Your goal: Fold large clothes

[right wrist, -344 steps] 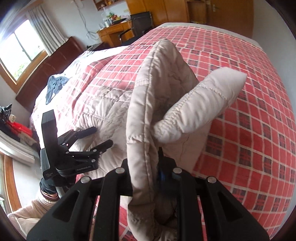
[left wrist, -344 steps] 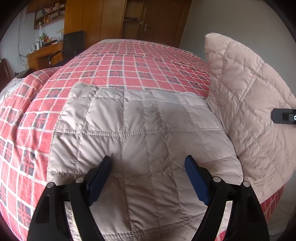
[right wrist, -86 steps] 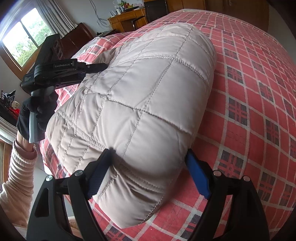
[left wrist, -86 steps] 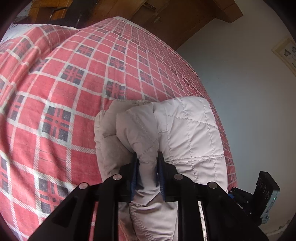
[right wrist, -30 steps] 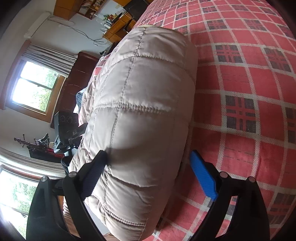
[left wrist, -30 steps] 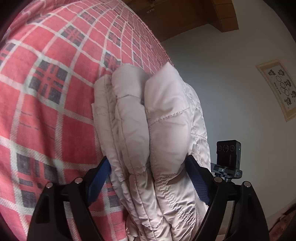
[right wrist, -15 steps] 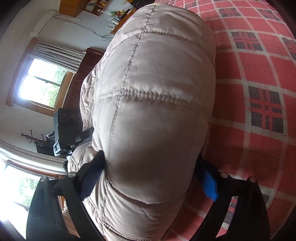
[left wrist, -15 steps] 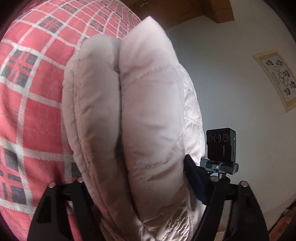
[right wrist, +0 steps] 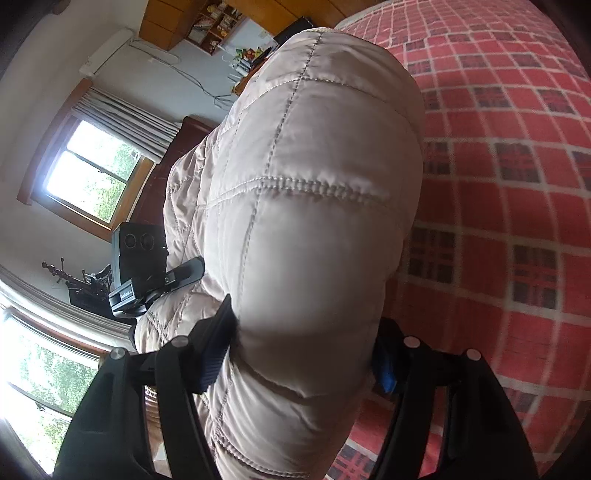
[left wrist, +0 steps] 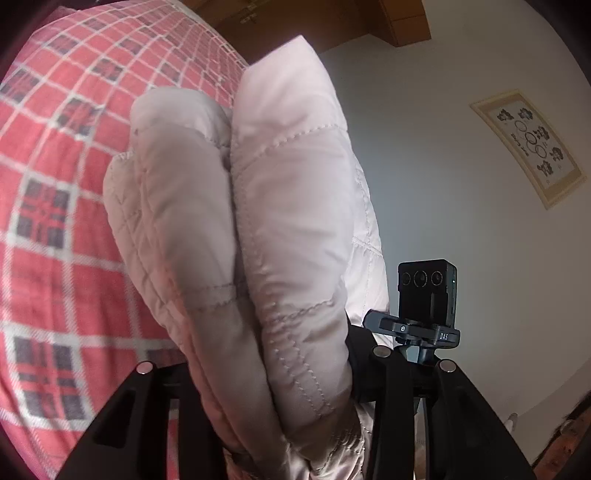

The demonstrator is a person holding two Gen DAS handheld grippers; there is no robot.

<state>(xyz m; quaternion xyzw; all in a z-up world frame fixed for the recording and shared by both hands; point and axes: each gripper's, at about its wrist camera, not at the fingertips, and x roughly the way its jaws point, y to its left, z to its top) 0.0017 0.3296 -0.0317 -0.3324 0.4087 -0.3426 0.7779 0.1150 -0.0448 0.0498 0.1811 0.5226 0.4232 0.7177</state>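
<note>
A folded beige quilted jacket (left wrist: pixel 288 206) stands as a thick bundle over the red plaid bed cover (left wrist: pixel 55 166). My left gripper (left wrist: pixel 266 339) is shut on one end of it, and the fabric hides its pads. In the right wrist view the same jacket (right wrist: pixel 314 166) bulges between the blue pads (right wrist: pixel 216 354) of my right gripper (right wrist: pixel 301 347), which squeezes the other end. Each gripper's black camera block shows in the other's view, the right gripper (left wrist: pixel 424 295) beyond the bundle and the left gripper (right wrist: pixel 140 258) at its far side.
The bed cover (right wrist: pixel 498 184) stretches off to the right. A pale wall with a framed picture (left wrist: pixel 528 147) is close by the bed's edge. A window (right wrist: pixel 92 177), a dark headboard (right wrist: pixel 162 177) and wooden shelves (right wrist: pixel 218 22) lie at the far end.
Both grippers stood open around the bundle's ends a second ago. They have since pushed in and closed on it. The bundle now fills more of both views.
</note>
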